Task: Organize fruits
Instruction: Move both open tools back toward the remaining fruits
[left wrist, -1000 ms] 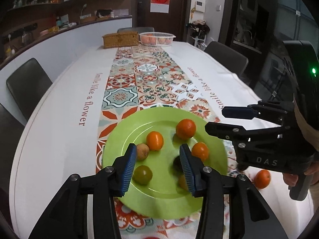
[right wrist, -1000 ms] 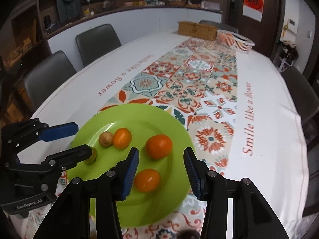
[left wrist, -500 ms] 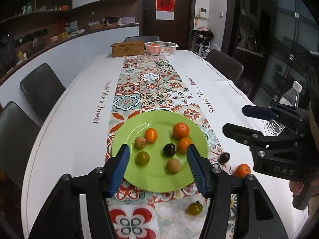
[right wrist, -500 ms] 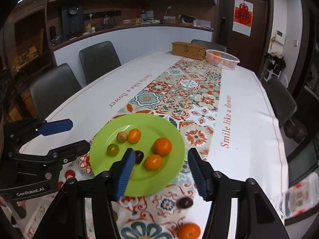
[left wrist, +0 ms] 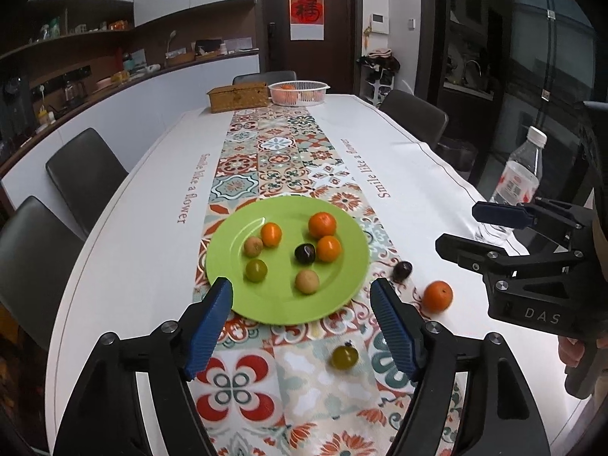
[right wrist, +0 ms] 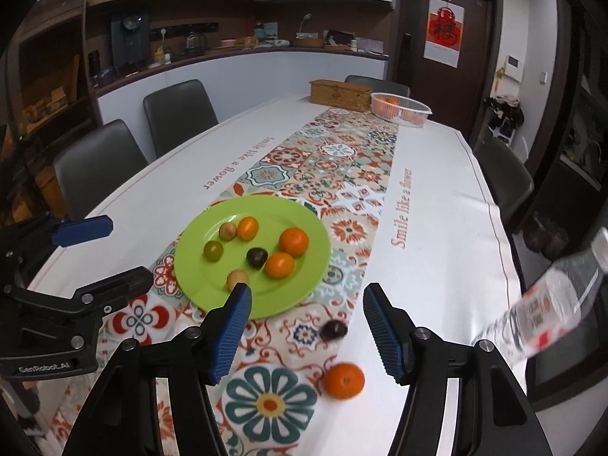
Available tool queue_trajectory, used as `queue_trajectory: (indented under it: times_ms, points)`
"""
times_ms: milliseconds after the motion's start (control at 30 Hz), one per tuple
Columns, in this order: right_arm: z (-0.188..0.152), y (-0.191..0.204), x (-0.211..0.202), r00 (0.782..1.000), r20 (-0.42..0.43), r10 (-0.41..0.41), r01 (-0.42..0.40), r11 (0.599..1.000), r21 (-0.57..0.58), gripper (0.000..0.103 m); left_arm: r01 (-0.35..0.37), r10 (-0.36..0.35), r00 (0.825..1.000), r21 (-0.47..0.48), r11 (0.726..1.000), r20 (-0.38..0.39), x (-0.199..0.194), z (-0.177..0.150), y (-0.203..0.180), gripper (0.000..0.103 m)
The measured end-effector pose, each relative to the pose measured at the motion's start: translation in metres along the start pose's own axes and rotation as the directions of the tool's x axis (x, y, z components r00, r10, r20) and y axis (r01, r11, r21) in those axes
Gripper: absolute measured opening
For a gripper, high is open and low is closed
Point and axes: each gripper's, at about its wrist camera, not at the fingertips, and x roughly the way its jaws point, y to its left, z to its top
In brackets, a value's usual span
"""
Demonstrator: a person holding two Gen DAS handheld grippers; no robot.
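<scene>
Round glossy fruits (left wrist: 327, 248); smooth green plate (left wrist: 231, 266)

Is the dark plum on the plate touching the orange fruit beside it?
Touching. In the left wrist view the dark plum meets the orange fruit with no green plate between them.

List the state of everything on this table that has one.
Green plate: holds seven fruits.
Orange mandarin: off plate.
Dark plum: off plate.
Green fruit: off plate.
Clear water bottle: upright, capped.
Left gripper: opening, empty.
Right gripper: open, empty.
</scene>
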Motion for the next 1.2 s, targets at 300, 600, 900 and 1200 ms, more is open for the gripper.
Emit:
queue_trajectory:
  times_ms: [300,600,900,1200]
  points:
    - [-0.031,-0.010,0.000,0.999,-0.045,-0.019,0.021,0.999,0.040,0.062,-0.011,0.013,1.000,0.041,0.999,-0.029,0.002,-0.024,-0.018,0.079]
    - [-0.060,-0.023,0.012,0.993,-0.117,-0.035,0.046,0.995,0.087,0.062,-0.008,0.012,0.993,0.040,0.999,-0.119,0.020,-0.050,-0.028,0.079]
    - [-0.085,-0.031,0.029,0.983,-0.176,-0.048,0.069,0.991,0.114,0.062,-0.010,0.020,0.979,0.048,0.999,-0.205,0.047,-0.071,-0.033,0.079]
    - [-0.095,-0.037,0.049,0.976,-0.212,-0.051,0.079,0.989,0.126,0.062,0.008,0.002,0.974,0.045,0.999,-0.228,0.072,-0.078,-0.031,0.079]
